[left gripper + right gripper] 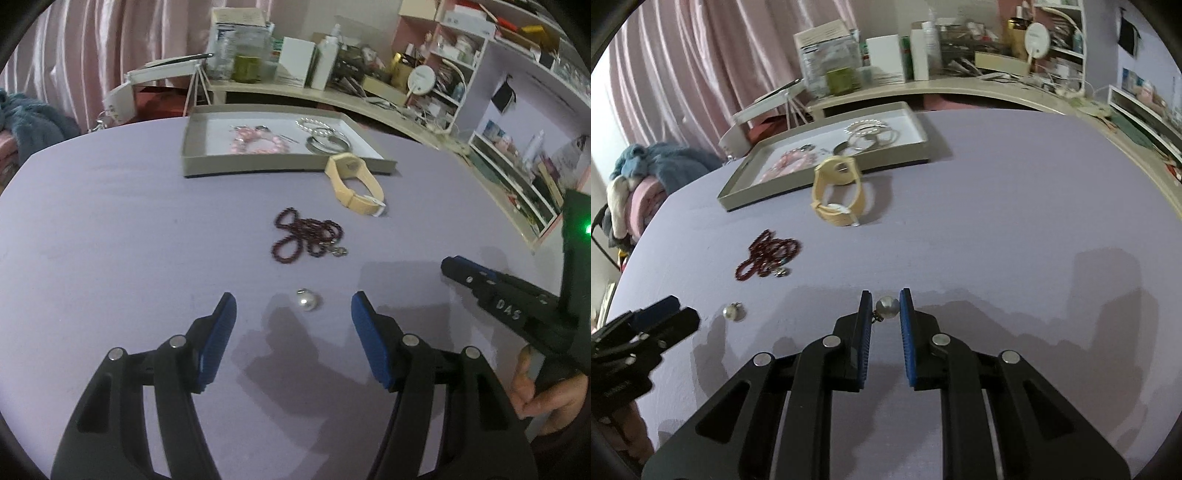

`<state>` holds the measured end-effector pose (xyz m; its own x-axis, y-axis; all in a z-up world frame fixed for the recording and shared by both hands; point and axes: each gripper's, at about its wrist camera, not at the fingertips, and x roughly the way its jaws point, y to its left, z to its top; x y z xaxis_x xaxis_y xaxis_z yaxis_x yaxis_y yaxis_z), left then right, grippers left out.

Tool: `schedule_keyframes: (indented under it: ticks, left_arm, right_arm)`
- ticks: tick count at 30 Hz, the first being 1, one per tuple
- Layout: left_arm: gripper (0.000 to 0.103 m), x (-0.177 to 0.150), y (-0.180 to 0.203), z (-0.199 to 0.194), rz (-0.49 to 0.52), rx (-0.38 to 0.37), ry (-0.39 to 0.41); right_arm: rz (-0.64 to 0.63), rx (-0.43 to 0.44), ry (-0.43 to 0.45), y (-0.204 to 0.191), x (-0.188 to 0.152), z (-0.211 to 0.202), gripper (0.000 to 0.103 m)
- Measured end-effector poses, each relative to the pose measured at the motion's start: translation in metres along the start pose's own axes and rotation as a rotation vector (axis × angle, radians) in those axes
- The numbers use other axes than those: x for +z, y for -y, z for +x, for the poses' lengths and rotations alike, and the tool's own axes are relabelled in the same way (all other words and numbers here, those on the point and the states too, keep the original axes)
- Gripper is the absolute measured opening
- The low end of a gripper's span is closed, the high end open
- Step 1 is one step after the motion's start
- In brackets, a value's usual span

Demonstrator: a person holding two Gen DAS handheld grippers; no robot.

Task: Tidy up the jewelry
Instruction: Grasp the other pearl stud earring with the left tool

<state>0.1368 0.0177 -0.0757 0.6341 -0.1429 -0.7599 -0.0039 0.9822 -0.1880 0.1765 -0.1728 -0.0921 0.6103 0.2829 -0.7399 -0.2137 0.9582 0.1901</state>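
While the tray (207,162) at the far side of the lilac table (110,229) already holds pink beads, a pearl strand and silver bangles, four pieces are not in it. Farthest left in the right wrist view lies a loose pearl earring (734,312), small, hard and round — likely to roll or squirt out of a poor pinch. The left gripper (293,306) hovers over it with its jaws spread wide, the pearl between the blue pads and touched by neither; closing squarely across the ball, not on its little metal cap, looks safest. Beyond it sits the dark red bead necklace (308,236), heaped and limp, light, apt to trail or snag if lifted by one strand; gather it at the bunched middle. Further right the cream watch (356,184) leans against the tray's front wall, its strap springy and easy to pinch. Rightmost, the right gripper (886,306) is clenched on a second pearl earring (887,307), the ball caught at the very fingertips — a slim hold on a slippery thing.
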Motion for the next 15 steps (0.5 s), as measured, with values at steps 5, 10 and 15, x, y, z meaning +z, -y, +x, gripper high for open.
schedule_keyframes:
  ticks: [5, 10, 15]
  left_arm:
    - [0.065, 0.0, 0.006, 0.012, -0.005, 0.008, -0.02]
    - [0.065, 0.001, 0.009, 0.014, -0.008, 0.021, -0.02]
    - [0.061, 0.003, 0.011, 0.017, -0.01, 0.041, -0.017]
  right_arm:
    - [0.003, 0.001, 0.003, 0.007, 0.003, -0.002, 0.016]
    - [0.0, 0.009, -0.002, 0.009, 0.004, -0.002, 0.016]
    - [-0.004, 0.009, -0.001, 0.009, 0.006, -0.002, 0.016]
